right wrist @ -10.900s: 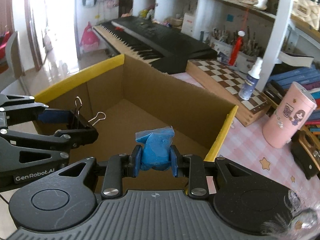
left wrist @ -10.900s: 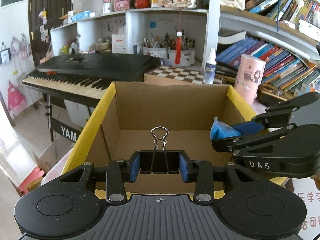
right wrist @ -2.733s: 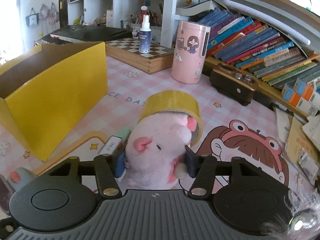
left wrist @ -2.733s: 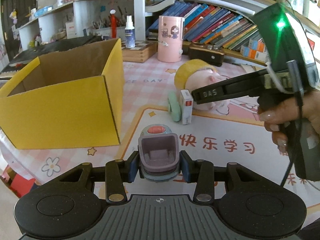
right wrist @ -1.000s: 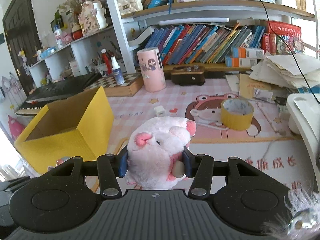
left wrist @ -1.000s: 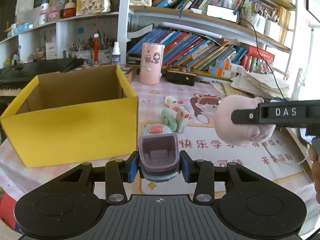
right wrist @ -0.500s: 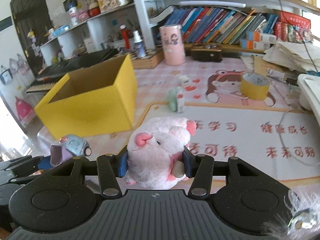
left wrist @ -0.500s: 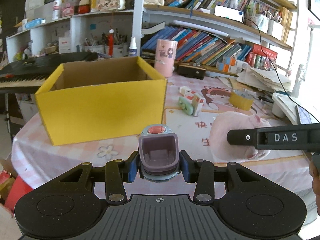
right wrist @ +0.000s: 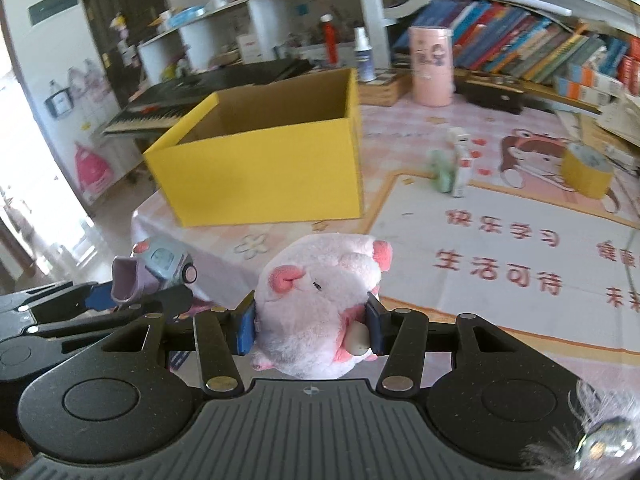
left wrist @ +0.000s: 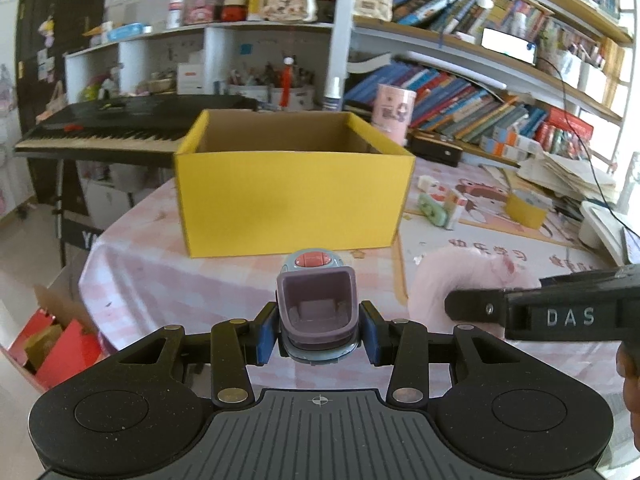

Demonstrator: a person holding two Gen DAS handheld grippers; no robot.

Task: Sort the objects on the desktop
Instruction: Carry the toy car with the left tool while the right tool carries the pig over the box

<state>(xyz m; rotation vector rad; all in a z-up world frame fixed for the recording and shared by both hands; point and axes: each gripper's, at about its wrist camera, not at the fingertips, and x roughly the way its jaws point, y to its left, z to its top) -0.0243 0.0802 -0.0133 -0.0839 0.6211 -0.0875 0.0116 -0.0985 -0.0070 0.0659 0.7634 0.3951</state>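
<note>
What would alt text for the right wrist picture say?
The right tongs clamp a pink plush toy above a pink tablecloth, facing an open yellow box. At left, the left tongs hold a small purple gadget.

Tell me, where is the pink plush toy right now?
The pink plush toy is clamped in the right gripper, above the table's near edge, short of the yellow box.

Bright daylight, fisheye-bent edges, slight motion blur.
</note>
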